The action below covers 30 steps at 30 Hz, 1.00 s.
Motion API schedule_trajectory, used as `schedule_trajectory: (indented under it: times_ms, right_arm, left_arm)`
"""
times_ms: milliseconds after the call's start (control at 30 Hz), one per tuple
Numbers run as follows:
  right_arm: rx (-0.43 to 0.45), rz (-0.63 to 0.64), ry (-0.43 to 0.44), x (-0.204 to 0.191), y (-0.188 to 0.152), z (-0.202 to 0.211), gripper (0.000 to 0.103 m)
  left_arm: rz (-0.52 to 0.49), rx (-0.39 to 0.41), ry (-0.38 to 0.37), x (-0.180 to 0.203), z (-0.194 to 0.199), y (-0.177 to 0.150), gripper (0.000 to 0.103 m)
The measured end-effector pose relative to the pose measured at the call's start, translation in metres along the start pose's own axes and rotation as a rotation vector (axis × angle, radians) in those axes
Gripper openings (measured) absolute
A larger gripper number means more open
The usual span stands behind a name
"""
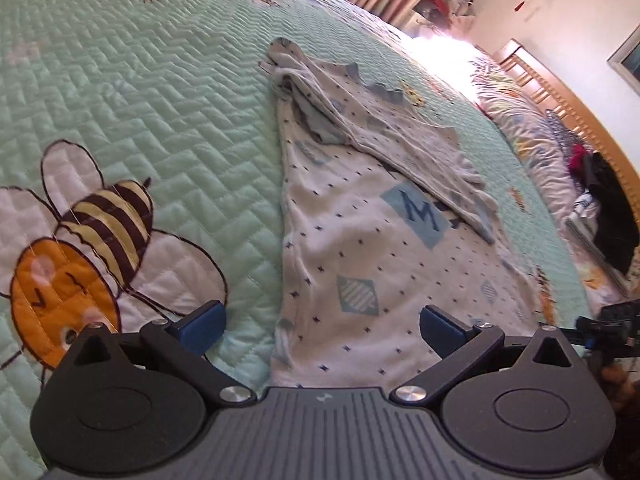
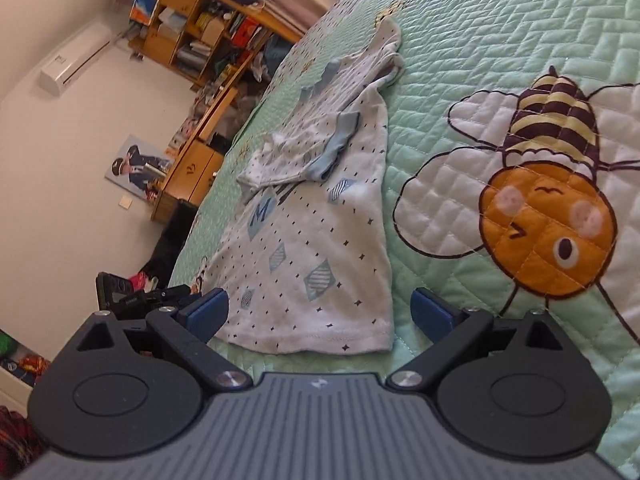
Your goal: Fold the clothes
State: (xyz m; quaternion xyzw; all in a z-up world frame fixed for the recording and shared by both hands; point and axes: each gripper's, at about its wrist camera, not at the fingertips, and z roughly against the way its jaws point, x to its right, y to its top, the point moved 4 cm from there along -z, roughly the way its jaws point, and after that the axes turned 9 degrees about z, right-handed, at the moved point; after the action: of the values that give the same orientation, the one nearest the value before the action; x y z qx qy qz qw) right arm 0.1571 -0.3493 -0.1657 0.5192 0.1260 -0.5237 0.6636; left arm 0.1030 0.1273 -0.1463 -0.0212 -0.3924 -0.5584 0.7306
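White baby shirt (image 1: 360, 248) w/ small dark star dots, pale blue diamond patches and an "M" patch (image 1: 418, 212), lying on mint-green quilted bedspread (image 1: 160, 92). Lower body spread fairly flat; upper part bunched, one sleeve w/ blue cuff (image 2: 340, 146) folded across the chest, just above the "M". Neck end rumpled at the far end.

Left gripper (image 1: 322, 326) low over the bed, jaws spread wide, nothing between them. Blue pads either side of the shirt's near corner: left pad over bare quilt, right pad over the fabric. Contact w/ cloth can't be told.

Right gripper (image 2: 320, 312) likewise wide apart, empty, facing the bottom hem (image 2: 312, 346). Hem edge just ahead of the gripper body, between the two blue fingers; left finger overlaps the hem corner in view, right finger over quilt beside the shirt.

Embroidered bee (image 2: 548, 184) w/ orange face and striped body on the bedspread, just beside the shirt. Same bee (image 1: 80, 248) in left wrist view, near left finger.

Background: wooden shelves (image 2: 208, 28) full of books/boxes, wall AC unit (image 2: 74, 58), poster (image 2: 138, 170), wooden headboard (image 1: 560, 100) w/ pillows and a dark clothes pile (image 1: 608, 216).
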Motion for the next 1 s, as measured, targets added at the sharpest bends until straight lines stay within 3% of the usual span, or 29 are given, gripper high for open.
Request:
schedule_trajectory:
  times_ms: [200, 300, 333, 367, 400, 467, 500, 633, 767, 867, 1000]
  right_arm:
    - [-0.051, 0.043, 0.001, -0.005, 0.003, -0.008, 0.098]
    - [-0.076, 0.080, 0.006, -0.010, 0.006, -0.019, 0.095]
    - [-0.081, 0.091, 0.002, -0.011, 0.007, -0.020, 0.088]
    - [-0.086, 0.098, -0.004, -0.010, 0.007, -0.022, 0.068]
    - [-0.090, 0.095, -0.019, -0.007, 0.007, -0.022, 0.056]
    - [-0.080, 0.048, -0.051, 0.009, 0.004, -0.018, 0.010]
    - [-0.071, 0.018, -0.050, 0.017, 0.001, -0.016, 0.003]
    - [-0.048, 0.008, -0.033, 0.020, -0.005, -0.012, 0.003]
    - [-0.055, 0.004, -0.026, 0.021, -0.004, -0.011, 0.003]
    - [-0.050, 0.004, -0.031, 0.020, -0.005, -0.010, 0.004]
    - [-0.048, 0.021, -0.054, 0.014, -0.006, -0.009, 0.008]
  left_arm:
    - [0.030, -0.117, -0.095, 0.007, -0.012, 0.000, 0.102]
    - [0.054, -0.160, -0.127, 0.008, -0.019, 0.003, 0.102]
    - [0.059, -0.166, -0.136, 0.008, -0.020, 0.004, 0.102]
    - [0.056, -0.171, -0.143, 0.008, -0.020, 0.004, 0.102]
    - [0.052, -0.173, -0.146, 0.008, -0.020, 0.004, 0.102]
    - [0.052, -0.171, -0.155, 0.008, -0.020, 0.003, 0.102]
    - [0.047, -0.172, -0.156, 0.008, -0.019, 0.003, 0.102]
    - [0.008, -0.169, -0.132, 0.012, -0.020, 0.002, 0.102]
    - [-0.073, -0.150, -0.038, 0.026, -0.022, -0.004, 0.102]
    - [-0.125, -0.118, 0.072, 0.039, -0.026, -0.012, 0.102]
    - [-0.251, -0.088, 0.287, 0.064, -0.041, -0.028, 0.102]
